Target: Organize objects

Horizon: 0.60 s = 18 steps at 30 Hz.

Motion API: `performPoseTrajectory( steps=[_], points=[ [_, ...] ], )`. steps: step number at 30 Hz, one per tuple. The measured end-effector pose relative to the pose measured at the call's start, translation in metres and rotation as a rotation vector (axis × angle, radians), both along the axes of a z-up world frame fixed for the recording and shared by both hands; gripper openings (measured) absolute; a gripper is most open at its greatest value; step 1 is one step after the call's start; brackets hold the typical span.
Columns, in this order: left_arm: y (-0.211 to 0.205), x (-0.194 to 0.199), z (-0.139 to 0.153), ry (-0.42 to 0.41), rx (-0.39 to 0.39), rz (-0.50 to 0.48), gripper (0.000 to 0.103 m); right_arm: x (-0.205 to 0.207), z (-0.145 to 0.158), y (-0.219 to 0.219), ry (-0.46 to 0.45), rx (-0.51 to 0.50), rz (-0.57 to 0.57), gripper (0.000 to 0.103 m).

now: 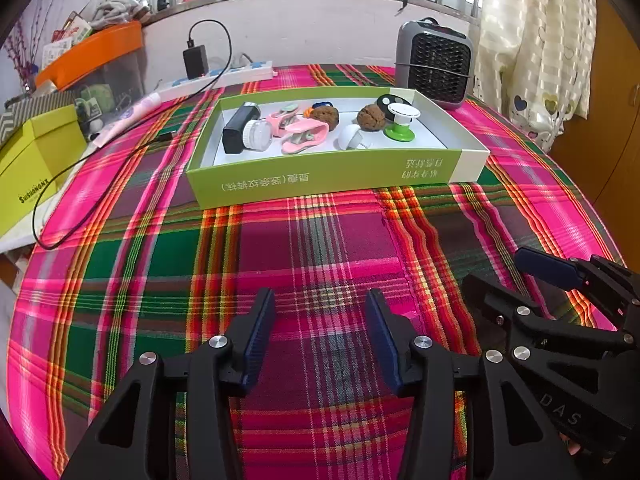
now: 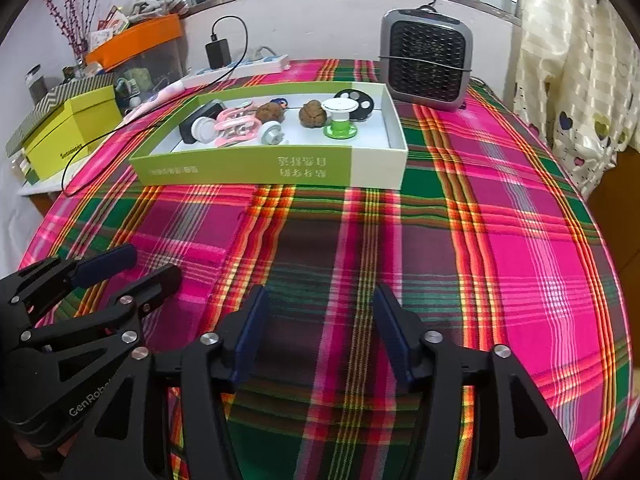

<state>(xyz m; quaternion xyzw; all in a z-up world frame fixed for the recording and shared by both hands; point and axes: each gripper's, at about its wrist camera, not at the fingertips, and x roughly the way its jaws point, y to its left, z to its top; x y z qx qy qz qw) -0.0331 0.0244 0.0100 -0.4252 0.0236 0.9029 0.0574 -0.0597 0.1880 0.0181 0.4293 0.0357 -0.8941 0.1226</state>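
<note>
Both tools are held low over the plaid tablecloth [image 1: 320, 240], side by side. The left gripper [image 1: 320, 336] and the right gripper [image 2: 320, 332] are spread, with nothing between the jaws. The small objects — walnuts [image 1: 370, 117], pink clips [image 1: 304, 134], a black case [image 1: 238, 130] — are already gathered in the green box [image 1: 320, 178], well apart from both, so little appears left to sort.

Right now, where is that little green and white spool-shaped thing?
The green and white spool stands upright inside the green box, toward its right end in both views, beside a brown walnut and in front of a black disc.
</note>
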Motion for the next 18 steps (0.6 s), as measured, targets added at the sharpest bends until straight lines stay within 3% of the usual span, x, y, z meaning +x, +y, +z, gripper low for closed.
performPoseTrajectory(
  steps=[18],
  points=[
    [-0.0002, -0.0001, 0.0000, 0.000, 0.001, -0.001, 0.046, -0.0003, -0.0001, 0.0003, 0.000, -0.006, 0.000, 0.057]
  ],
)
